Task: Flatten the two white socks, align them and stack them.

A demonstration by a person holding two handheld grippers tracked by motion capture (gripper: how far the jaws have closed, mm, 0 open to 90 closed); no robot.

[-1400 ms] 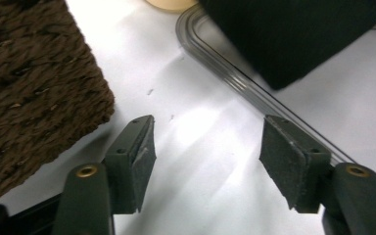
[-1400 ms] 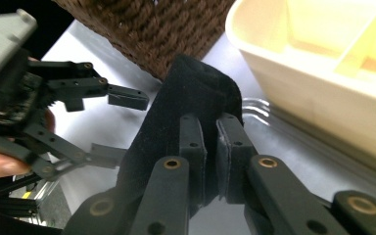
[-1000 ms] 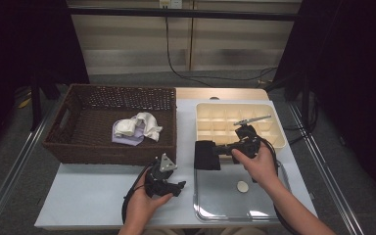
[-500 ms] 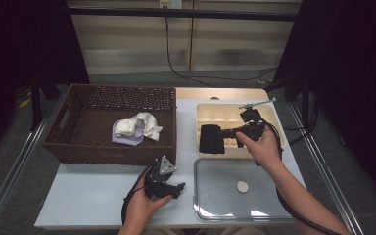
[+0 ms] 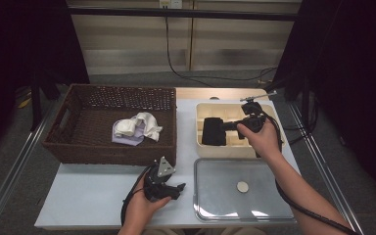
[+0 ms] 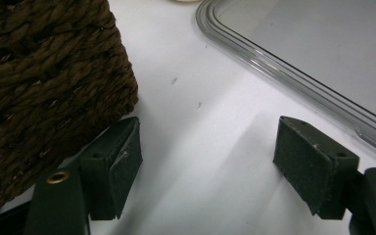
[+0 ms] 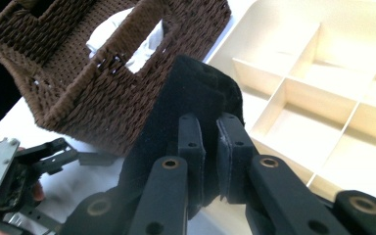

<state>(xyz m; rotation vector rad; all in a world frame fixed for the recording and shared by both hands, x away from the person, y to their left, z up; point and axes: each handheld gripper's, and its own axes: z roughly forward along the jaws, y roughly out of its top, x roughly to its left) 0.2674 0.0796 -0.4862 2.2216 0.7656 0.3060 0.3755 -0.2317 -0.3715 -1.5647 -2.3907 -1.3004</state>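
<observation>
White tabletop [image 5: 93, 196] under the left gripper [image 5: 169, 187], jaws spread; right gripper [image 5: 229, 125] pinches black cloth [image 5: 213, 131] over the cream tray [image 5: 235, 152].

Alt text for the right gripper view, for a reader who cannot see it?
The right gripper has its jaws shut on a folded black cloth, held over a cream compartmented tray. A dark brown woven basket with white cloth inside sits behind.
</observation>
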